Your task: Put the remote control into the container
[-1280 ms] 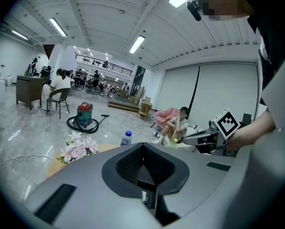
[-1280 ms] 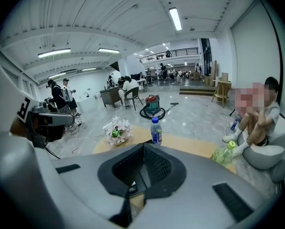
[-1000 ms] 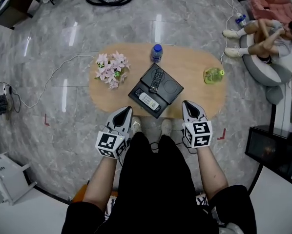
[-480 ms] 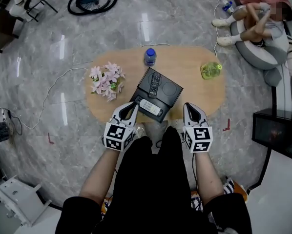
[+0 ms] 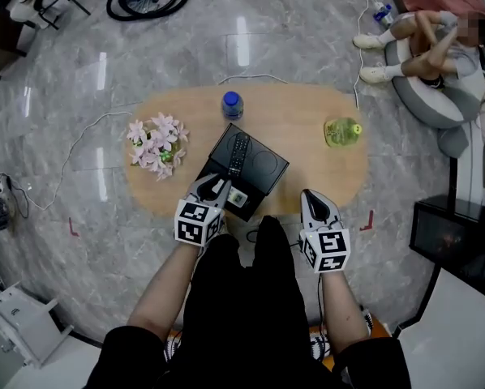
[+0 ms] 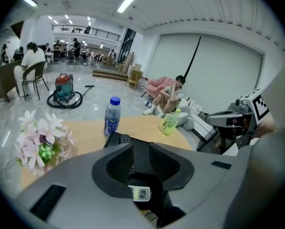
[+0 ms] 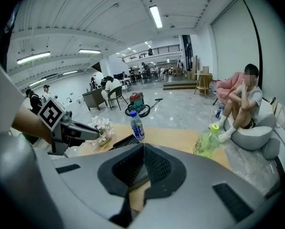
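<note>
Black container (image 5: 267,167), square and low, set mid-table on the pale wooden oval table (image 5: 307,132). Contents: one black remote (image 5: 239,153) lying flat on the container's far-left part, long axis running from 6 to just past 12 o'clock in the head view. One white remote (image 5: 238,198) lies at the container's near edge, at about 7 o'clock of its centre, long axis from 10 to 4 o'clock and display end toward 4; half of it is covered, and whether it sits in a compartment or on the rim cannot be told. The left gripper (image 5: 217,186) is over that near edge, its jaws slightly spread after just opening, with the white remote's end showing low in the gap and no pad pressing it. The right gripper (image 5: 311,196) is at the table's near rim at 4 o'clock of the container, jaws pressed together, nothing between. Also on the table: flowers (image 5: 154,143) at 9 o'clock, blue-capped bottle (image 5: 232,104) at 12, green bottle (image 5: 342,130) at 2. A second ago the left gripper hung short of the table by the person's legs; it has since come forward and down.
</note>
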Motion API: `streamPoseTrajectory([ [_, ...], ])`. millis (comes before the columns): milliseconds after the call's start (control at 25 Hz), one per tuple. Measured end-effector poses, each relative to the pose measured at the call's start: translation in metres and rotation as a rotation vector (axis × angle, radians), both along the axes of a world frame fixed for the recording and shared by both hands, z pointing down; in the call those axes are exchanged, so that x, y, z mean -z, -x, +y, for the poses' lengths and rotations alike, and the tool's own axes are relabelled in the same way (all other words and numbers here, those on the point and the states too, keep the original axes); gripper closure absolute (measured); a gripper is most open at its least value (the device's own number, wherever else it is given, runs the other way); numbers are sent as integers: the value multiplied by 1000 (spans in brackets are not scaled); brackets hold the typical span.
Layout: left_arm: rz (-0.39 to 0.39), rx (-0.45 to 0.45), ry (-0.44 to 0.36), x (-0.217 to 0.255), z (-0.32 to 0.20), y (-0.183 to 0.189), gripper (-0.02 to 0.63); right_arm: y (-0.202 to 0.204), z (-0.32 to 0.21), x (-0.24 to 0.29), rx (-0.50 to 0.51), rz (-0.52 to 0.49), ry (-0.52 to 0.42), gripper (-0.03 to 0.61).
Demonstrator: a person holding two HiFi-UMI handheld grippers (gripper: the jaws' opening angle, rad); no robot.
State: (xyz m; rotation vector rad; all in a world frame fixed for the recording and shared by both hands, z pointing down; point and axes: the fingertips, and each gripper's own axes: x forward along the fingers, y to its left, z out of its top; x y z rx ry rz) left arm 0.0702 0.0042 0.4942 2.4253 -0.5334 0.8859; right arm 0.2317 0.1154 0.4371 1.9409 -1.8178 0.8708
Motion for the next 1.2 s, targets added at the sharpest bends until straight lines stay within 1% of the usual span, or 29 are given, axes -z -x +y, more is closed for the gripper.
streamPoseTrajectory([
  [40,-14,8,26,-9,3,-5,524,-6,3,-3,2,-9,9,566],
  [120,-42,22,48,-24,3,-15,501,-17,6,-11,10,-22,24,566],
  [240,-90,45,50,-45,-5,-28,444,-32,8,-21,24,-29,40,566],
  [360,-121,77,50,-62,-14,-36,417,-42,13,-31,28,-42,55,566],
  [640,-215,106,49,-105,-31,-53,403,-63,30,-50,32,-74,97,566],
  [800,-274,136,79,-132,-37,-57,383,-76,40,-58,11,-89,121,566],
  [960,-334,152,97,-155,-44,-60,380,-91,47,-66,-13,-94,143,566],
  [1040,-356,147,112,-163,-46,-63,379,-97,49,-70,-29,-99,150,566],
  [1200,-410,91,112,-173,-46,-67,380,-104,51,-75,-63,-119,165,566],
])
